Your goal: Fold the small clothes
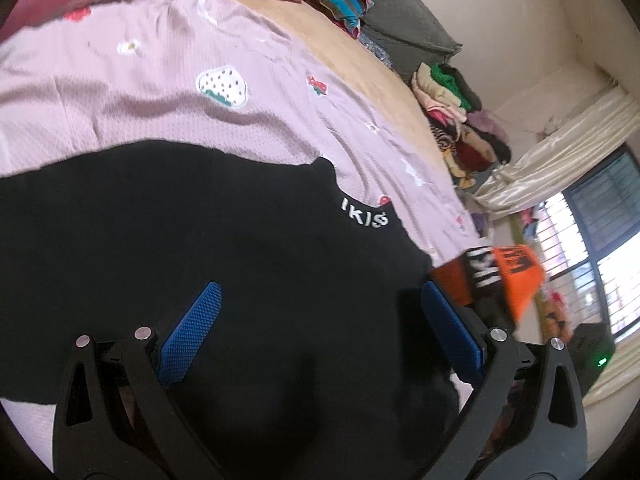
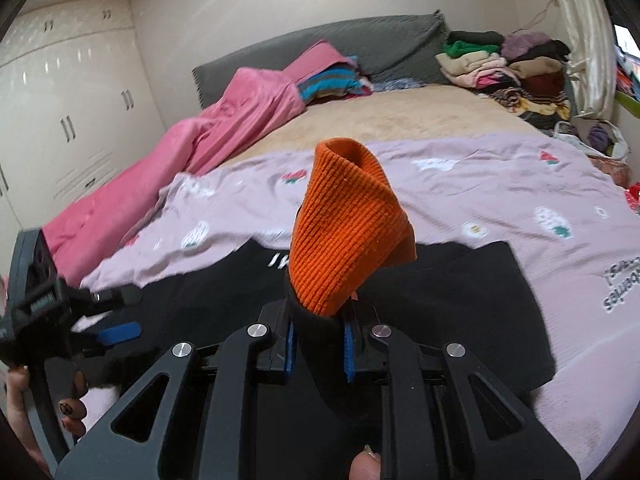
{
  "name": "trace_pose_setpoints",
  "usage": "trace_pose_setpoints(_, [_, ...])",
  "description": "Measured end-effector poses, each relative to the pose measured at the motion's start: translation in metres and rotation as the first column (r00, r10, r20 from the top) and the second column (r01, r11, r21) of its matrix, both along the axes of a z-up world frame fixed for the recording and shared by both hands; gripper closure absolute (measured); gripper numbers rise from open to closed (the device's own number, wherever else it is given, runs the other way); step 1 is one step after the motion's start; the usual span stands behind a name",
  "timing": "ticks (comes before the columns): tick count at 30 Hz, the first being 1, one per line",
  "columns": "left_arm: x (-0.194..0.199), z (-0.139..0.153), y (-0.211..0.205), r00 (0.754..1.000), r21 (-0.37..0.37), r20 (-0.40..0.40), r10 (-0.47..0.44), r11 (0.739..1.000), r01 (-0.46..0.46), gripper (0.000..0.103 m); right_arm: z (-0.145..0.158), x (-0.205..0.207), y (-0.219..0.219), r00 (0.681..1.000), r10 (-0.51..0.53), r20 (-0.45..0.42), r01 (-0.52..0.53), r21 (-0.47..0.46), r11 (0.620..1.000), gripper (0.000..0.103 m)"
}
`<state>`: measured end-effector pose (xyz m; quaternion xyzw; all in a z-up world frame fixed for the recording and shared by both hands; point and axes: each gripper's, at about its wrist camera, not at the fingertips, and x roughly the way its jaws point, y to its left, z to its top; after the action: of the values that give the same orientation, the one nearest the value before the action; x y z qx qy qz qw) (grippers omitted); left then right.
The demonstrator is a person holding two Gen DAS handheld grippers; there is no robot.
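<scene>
Black garment (image 1: 200, 260), orange cuff (image 2: 344, 232) pinched.

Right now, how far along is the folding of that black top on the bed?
Barely begun. Done: the black top lies spread flat on the lilac sheet. In hand: the right tool is shut on the orange cuff of a sleeve, lifted above the body. The left tool hovers open over the black cloth, holding nothing. Left: no fold shows in the body.

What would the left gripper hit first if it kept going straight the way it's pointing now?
Probably the black garment with white lettering lying flat on the lilac patterned bedsheet; the open left gripper points right at it, though depth is unclear.
</scene>
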<state>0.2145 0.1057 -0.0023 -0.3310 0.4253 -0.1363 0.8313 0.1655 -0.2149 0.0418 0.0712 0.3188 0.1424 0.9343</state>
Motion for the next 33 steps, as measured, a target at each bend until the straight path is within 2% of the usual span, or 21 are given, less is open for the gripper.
trace_pose_setpoints(3, [0.0,-0.004,-0.002,1.0,-0.05,0.0,-0.017,0.999,0.017,0.009,-0.013,0.001,0.017,0.999,0.03,-0.025,-0.03,-0.017,0.999,0.084])
trace_pose_setpoints(7, [0.002,-0.009,-0.006,0.999,-0.072,-0.013,-0.031,0.997,0.03,0.009,-0.029,0.001,0.038,0.996,0.073,-0.056,-0.075,-0.05,0.996,0.08])
trace_pose_setpoints(9, [0.003,-0.015,-0.009,0.999,-0.1,-0.027,-0.042,0.994,0.039,0.009,-0.037,-0.001,0.047,0.992,0.102,-0.08,-0.106,-0.048,0.993,0.068])
trace_pose_setpoints(11, [0.005,-0.019,-0.01,0.998,-0.12,-0.036,-0.047,0.992,0.043,0.009,-0.042,-0.005,0.055,0.984,0.144,-0.105,-0.148,-0.038,0.988,0.061])
trace_pose_setpoints(12, [0.006,-0.021,-0.01,0.998,-0.116,-0.04,-0.047,0.992,0.042,0.009,-0.044,-0.007,0.059,0.979,0.163,-0.12,-0.168,-0.036,0.985,0.05])
trace_pose_setpoints(13, [0.006,-0.023,-0.012,0.998,-0.105,-0.045,-0.042,0.994,0.037,0.009,-0.045,-0.01,0.061,0.974,0.183,-0.133,-0.188,-0.027,0.982,0.046])
trace_pose_setpoints(16, [0.008,-0.026,-0.016,0.997,-0.095,-0.053,-0.048,0.995,0.043,0.009,-0.043,-0.025,0.06,0.962,0.232,-0.146,-0.236,-0.007,0.972,0.039])
trace_pose_setpoints(20, [0.007,-0.026,-0.026,0.997,-0.07,-0.05,-0.066,0.996,0.063,0.011,-0.032,-0.039,0.038,0.97,0.204,-0.13,-0.201,0.038,0.979,0.033])
trace_pose_setpoints(23, [0.007,-0.029,-0.038,0.995,-0.036,-0.056,-0.085,0.996,0.083,0.026,-0.023,-0.043,0.009,0.982,0.147,-0.115,-0.141,0.06,0.988,0.032])
trace_pose_setpoints(24, [0.006,-0.032,-0.042,0.993,-0.042,-0.061,-0.097,0.995,0.095,0.039,-0.02,-0.045,-0.002,0.987,0.124,-0.107,-0.117,0.064,0.991,0.031])
trace_pose_setpoints(26, [0.006,-0.037,-0.052,0.99,-0.049,-0.071,-0.125,0.991,0.122,0.041,-0.017,-0.045,-0.018,0.991,0.085,-0.1,-0.078,0.074,0.994,0.031])
trace_pose_setpoints(27, [0.006,-0.038,-0.059,0.988,-0.026,-0.071,-0.136,0.991,0.134,0.042,-0.016,-0.046,-0.027,0.993,0.066,-0.1,-0.058,0.082,0.995,0.031])
trace_pose_setpoints(29, [0.005,-0.039,-0.069,0.987,0.025,-0.069,-0.145,0.989,0.147,0.051,-0.014,-0.046,-0.039,0.995,0.04,-0.095,-0.031,0.095,0.995,0.031])
trace_pose_setpoints(31, [0.005,-0.041,-0.078,0.985,0.059,-0.062,-0.159,0.985,0.163,0.079,-0.013,-0.047,-0.051,0.996,0.015,-0.086,-0.006,0.102,0.995,0.031])
trace_pose_setpoints(33, [0.004,-0.04,-0.083,0.985,0.109,-0.047,-0.163,0.98,0.168,0.096,-0.013,-0.047,-0.061,0.996,-0.006,-0.085,0.015,0.107,0.994,0.031])
